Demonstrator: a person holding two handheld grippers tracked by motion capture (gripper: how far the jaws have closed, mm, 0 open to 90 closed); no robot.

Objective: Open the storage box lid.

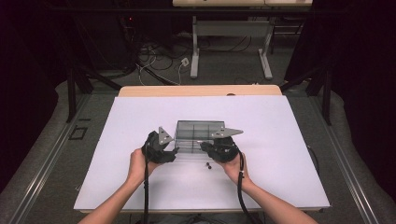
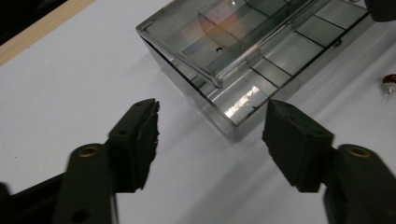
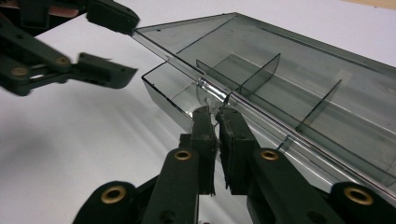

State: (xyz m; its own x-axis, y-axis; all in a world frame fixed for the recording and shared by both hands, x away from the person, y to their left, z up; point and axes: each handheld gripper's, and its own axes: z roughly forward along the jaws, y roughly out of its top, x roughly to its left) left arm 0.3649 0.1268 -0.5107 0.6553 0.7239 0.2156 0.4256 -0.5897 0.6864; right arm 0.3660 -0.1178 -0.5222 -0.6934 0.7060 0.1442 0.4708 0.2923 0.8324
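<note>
A smoky clear compartment box [image 1: 198,135] lies at the middle of the white table [image 1: 280,168], its hinged lid [image 3: 289,60] raised a little above the base [image 3: 170,91]. Thin dividers [image 3: 261,74] split the inside. My right gripper [image 3: 215,112] is shut on the small tab at the lid's front edge and shows at the box's front right [image 1: 206,147]. My left gripper [image 2: 212,116] is open, with the box's near left corner [image 2: 233,126] ahead between its jaws, untouched. In the right gripper view the left gripper [image 3: 133,49] straddles the lid's left corner.
A small dark piece [image 1: 208,165] lies on the table in front of the box, seen reddish at the edge of the left gripper view [image 2: 390,83]. A wooden strip [image 1: 201,90] borders the table's far side. Cables and a desk frame [image 1: 196,51] stand on the floor beyond.
</note>
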